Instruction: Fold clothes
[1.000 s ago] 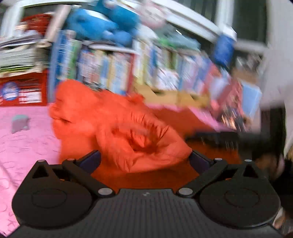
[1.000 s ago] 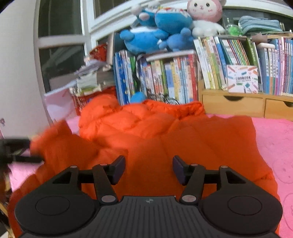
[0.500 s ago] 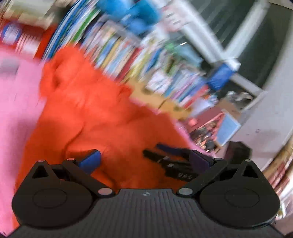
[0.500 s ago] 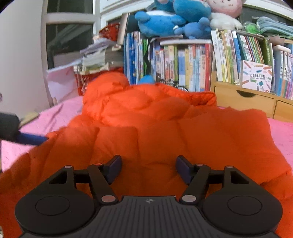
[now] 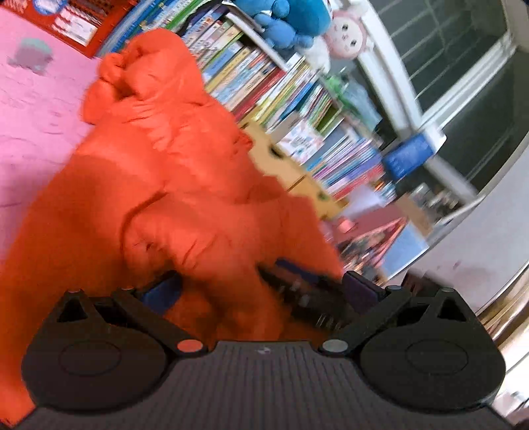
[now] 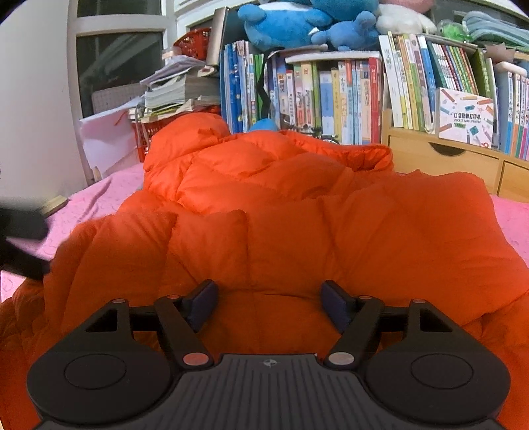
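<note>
item: fold in progress, puffy garment on bed.

near: right tongs [image 6: 269, 306], lower centre of the right view, spread wide, gripping nothing, poised just over the quilted panel. left tongs [image 5: 261, 291], lower centre of the left view, also wide apart and holding nothing, though fabric bulges between the fingers.

middle: orange down jacket [image 6: 281, 211], spread across the pink bedspread [image 6: 99, 198], hood end heaped toward the top of the frame.

far: bookshelf [image 6: 330, 92], plush toys [image 6: 297, 20] on top.

handling note: likely best to pinch a hem or sleeve edge, not the padded middle; lift low, lay over slowly, press air out so the fold holds.

obscured: left view is tilted and motion-blurred; sleeves and zipper not distinguishable; jacket's near hem is cut off behind the tongs' bodies.
</note>
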### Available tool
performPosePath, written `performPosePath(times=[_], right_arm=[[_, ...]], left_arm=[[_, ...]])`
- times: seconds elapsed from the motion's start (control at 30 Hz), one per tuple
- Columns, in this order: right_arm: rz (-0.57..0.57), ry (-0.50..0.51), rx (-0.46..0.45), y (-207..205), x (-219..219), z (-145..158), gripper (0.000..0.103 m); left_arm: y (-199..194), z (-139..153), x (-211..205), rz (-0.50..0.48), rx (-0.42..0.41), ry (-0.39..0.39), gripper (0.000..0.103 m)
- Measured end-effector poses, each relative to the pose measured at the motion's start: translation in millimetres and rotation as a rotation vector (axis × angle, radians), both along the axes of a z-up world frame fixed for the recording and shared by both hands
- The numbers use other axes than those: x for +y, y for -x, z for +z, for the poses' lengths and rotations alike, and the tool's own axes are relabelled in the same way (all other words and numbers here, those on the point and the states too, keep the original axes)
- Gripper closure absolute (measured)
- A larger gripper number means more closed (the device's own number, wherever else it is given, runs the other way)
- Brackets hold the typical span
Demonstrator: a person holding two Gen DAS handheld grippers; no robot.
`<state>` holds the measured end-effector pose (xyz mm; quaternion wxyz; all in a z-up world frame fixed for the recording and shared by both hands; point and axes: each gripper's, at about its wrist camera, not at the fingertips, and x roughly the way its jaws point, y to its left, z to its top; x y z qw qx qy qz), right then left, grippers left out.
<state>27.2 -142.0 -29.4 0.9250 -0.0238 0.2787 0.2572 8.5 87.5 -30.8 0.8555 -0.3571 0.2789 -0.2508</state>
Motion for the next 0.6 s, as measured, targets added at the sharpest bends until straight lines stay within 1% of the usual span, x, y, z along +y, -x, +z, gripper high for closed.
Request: performPosePath(times=[0.07,0.17,0.3,0.33,0.37,0.4,0.47,0.53,0.6], right_arm=[[-0.003,-0.001,0.007,-1,-1,0,0.032],[-0.011,-0.001,0.019,-3,-2,-1,0.031],[-0.020,0.002,0.036,-5,-2,-3,0.031],[-0.021,0.002,0.037,-5,-2,-3,0.031],[-0.021,0.002,0.039,-5,-2,-3,0.030],[-0.021,0.002,0.041,-5,-2,-3,0.030],[-0.020,0.000,0.042,-5,-3,-3,0.029],[-0.020,-0.001,0.043,-6,-3,-3,0.029],[-0.020,-0.002,0.044,-6,-3,-3,0.029]], left_arm=[[-20,-8,4,0.038,0.012,0.109,0.000],[-35,-20,20,0.102,0.030,0.314,0.001],[-21,-23,57,0.223,-0.032,0.474,0.001],[-15,-21,67,0.263,-0.051,0.473,0.001],[-9,-17,76,0.299,-0.059,0.446,0.001],[-4,-13,83,0.315,-0.054,0.416,0.001],[0,-11,84,0.280,-0.038,0.387,0.000],[2,-11,75,0.205,-0.006,0.342,0.000],[2,-13,63,0.118,0.002,0.337,0.000]])
